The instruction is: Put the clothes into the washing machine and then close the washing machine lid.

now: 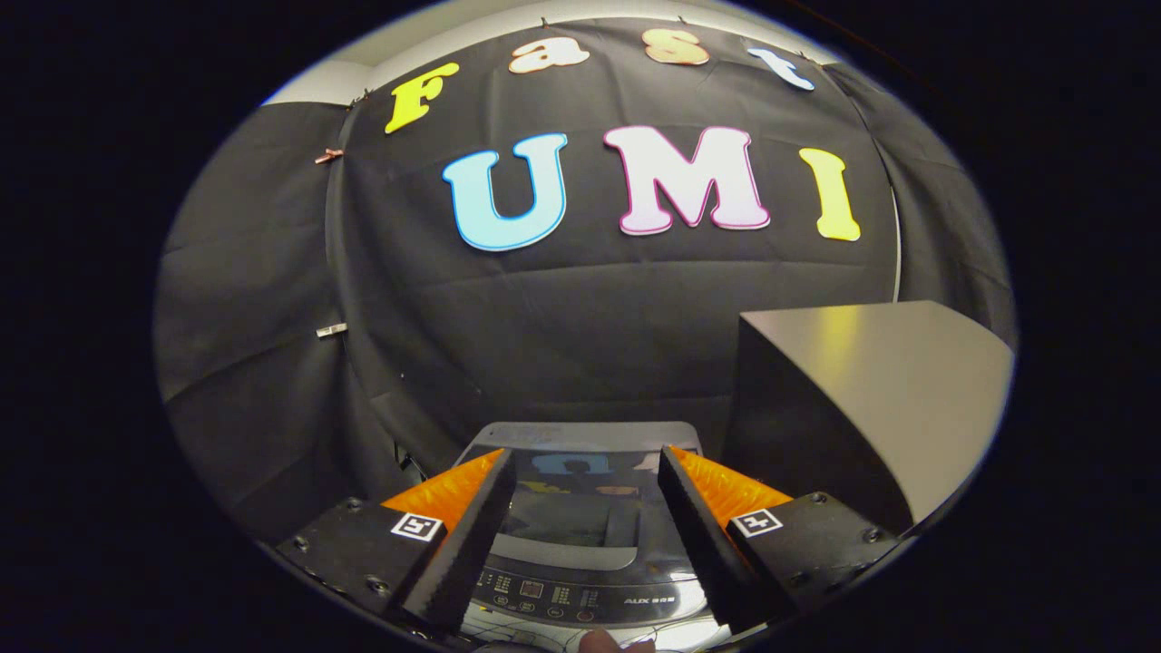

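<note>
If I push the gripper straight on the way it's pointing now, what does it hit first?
Probably the washing machine's lid: it lies shut between and just ahead of the open gripper. If the line passes above it, the black cloth wall comes next. Depth is hard to judge here. The grey box stands off to the side.

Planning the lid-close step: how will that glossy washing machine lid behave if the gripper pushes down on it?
The washing machine lid looks like a rigid glass-like panel, so it should move as one stiff piece, not flex. Its surface mirrors the wall, so fingers may slide on it. It already seems to lie flat; the gripper hangs open above it, touching nothing.
</note>
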Available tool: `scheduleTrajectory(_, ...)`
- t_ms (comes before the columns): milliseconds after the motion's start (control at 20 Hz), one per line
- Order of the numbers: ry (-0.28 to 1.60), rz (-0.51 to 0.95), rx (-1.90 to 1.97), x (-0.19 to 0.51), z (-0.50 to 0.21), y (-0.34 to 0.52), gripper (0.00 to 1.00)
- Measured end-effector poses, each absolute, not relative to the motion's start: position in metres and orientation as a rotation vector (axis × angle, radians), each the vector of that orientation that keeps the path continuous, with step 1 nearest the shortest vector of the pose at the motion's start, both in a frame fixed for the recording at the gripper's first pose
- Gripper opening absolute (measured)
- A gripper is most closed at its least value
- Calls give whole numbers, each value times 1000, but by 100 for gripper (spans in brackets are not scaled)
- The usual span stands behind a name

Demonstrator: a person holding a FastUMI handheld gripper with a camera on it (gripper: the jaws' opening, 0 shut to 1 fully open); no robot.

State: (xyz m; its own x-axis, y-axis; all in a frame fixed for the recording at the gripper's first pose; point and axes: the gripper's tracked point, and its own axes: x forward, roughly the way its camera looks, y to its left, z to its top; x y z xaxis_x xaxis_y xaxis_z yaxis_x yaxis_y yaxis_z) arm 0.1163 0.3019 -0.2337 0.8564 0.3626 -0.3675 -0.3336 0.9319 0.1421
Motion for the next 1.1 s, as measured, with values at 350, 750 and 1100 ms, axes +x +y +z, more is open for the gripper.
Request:
scheduleTrajectory(350,297,373,32,92,-177,287,99)
scheduleTrajectory(750,240,354,21,71,-129,253,100)
scheduleTrajectory(1100,211,315,15,44,-97,207,99)
